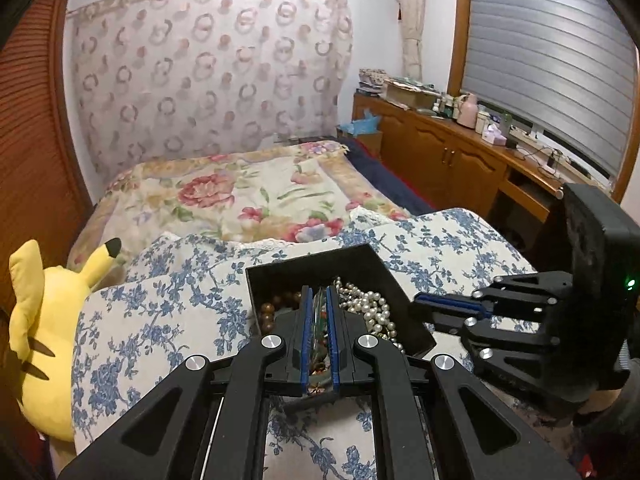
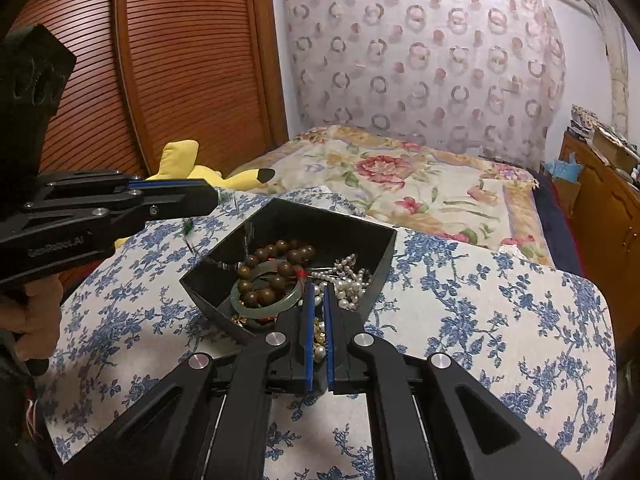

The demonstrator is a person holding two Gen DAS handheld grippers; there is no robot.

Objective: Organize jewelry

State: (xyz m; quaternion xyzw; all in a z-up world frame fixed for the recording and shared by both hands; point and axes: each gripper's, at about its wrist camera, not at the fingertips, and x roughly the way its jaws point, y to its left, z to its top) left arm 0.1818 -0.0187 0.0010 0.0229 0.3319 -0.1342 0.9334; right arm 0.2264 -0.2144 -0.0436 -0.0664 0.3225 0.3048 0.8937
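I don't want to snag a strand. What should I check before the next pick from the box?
1. Black box sits open and upright on the floral pillow: ok.
2. Pieces separated: brown beads, green bangle and pearls overlap in one heap: not ok.
3. Right gripper opened for a pick: jaws nearly closed over the box's near edge: not ok.
4. Left gripper free of any load: cannot tell.
5. Grippers apart from each other: ok.
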